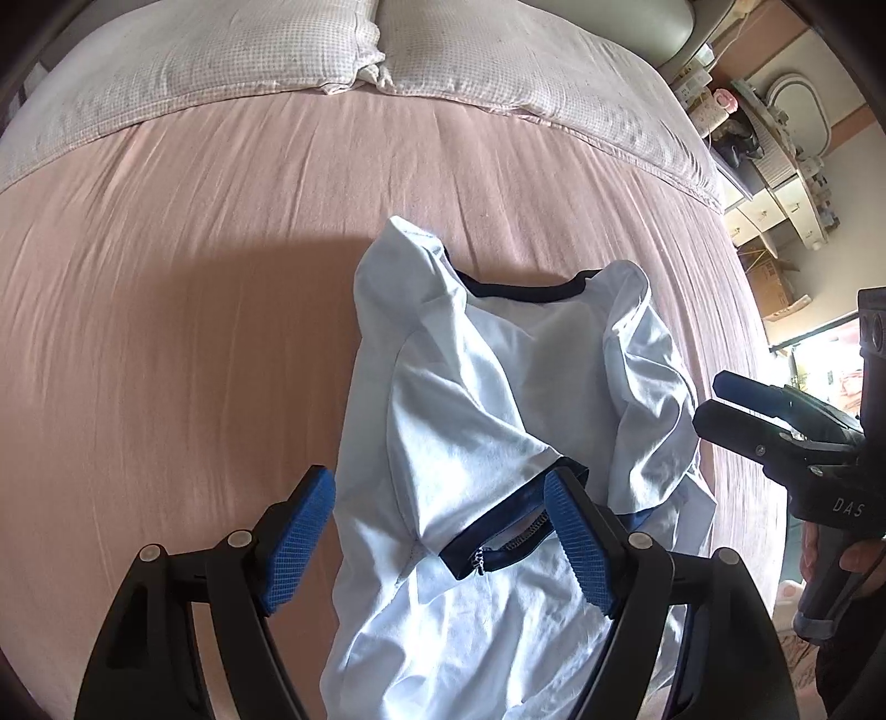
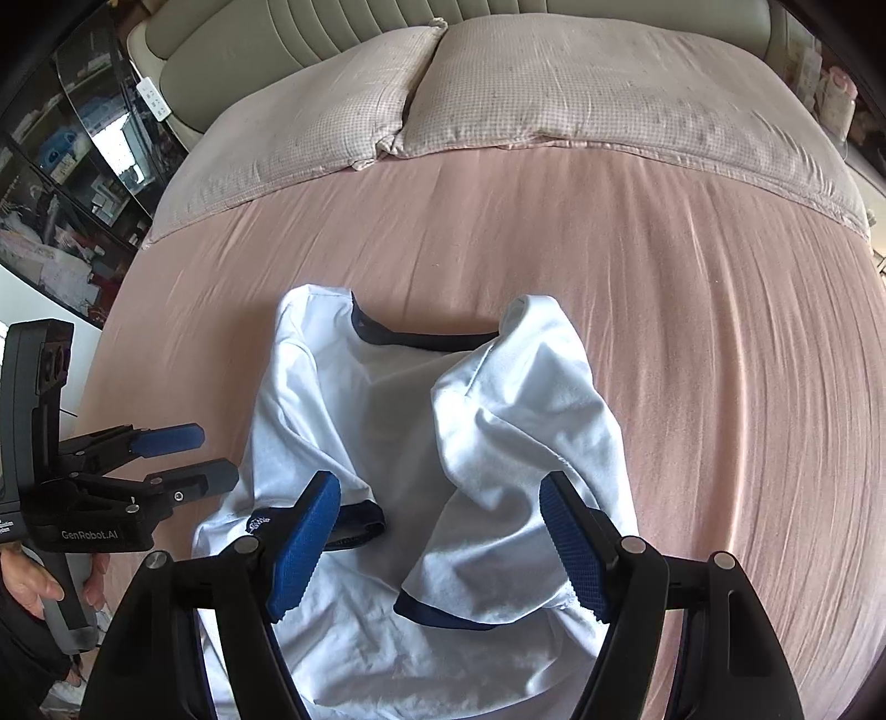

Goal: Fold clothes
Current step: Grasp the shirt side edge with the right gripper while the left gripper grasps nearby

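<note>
A white T-shirt [image 1: 470, 387] [image 2: 360, 399] with a navy collar [image 1: 520, 291] [image 2: 421, 338] lies on the pink bed sheet [image 1: 166, 332] [image 2: 720, 387]. Both sleeves are turned in over its body, and their navy cuffs [image 1: 482, 545] [image 2: 443, 612] rest near the middle. My left gripper [image 1: 437, 479] [image 2: 213, 454] hovers open above the shirt's left side with nothing between its blue pads. My right gripper [image 2: 440, 482] [image 1: 717, 399] also stands open over the right side, its pads clear of the cloth.
Two checked pillows [image 1: 194, 55] [image 2: 581, 83] lie at the head of the bed, against a padded headboard [image 2: 332, 27]. Glass shelves [image 2: 55, 166] stand off one side, a cluttered dresser [image 1: 775, 166] off the other. A person's hands [image 2: 33, 587] [image 1: 853, 559] hold the gripper handles.
</note>
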Demonstrator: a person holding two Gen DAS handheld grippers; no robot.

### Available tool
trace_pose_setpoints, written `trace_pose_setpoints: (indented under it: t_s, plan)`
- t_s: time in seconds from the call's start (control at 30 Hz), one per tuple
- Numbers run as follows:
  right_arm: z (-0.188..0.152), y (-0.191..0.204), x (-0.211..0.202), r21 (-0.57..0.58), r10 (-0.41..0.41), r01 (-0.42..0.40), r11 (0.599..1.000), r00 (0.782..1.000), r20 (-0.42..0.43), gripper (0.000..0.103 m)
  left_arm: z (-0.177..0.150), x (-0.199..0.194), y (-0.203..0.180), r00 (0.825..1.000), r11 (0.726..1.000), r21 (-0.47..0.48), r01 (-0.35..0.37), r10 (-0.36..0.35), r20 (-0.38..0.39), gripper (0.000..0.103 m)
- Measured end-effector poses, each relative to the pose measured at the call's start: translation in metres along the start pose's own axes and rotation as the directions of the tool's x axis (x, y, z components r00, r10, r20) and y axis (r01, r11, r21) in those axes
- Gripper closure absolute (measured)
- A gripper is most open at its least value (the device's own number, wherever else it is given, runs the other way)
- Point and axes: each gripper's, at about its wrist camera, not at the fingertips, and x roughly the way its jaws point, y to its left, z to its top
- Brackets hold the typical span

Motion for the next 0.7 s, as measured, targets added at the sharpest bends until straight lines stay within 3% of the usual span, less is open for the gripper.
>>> trace_pose_setpoints:
  t_s: [0.3,0.57,0.7]
  plan:
    - [0.015,-0.033,0.01,-0.034,-0.023,0.021,0.999,0.998,-0.063,0.029,0.025,0.018,-0.023,0.999,0.997,0.061,-0.049,0.05,-0.019,0.026]
    - [0.039,-0.067,0.021,-0.058,-0.054,0.049,0.997,0.995,-0.084,0.029,0.062,0.038,-0.01,0.998,0.998,0.014,-0.064,0.064,-0.007,0.026]
    - [0.049,-0.084,0.031,-0.045,-0.024,0.02,0.999,0.995,-0.095,0.029,0.079,0.047,-0.001,0.998,0.998,0.01,-0.064,0.064,-0.002,0.026]
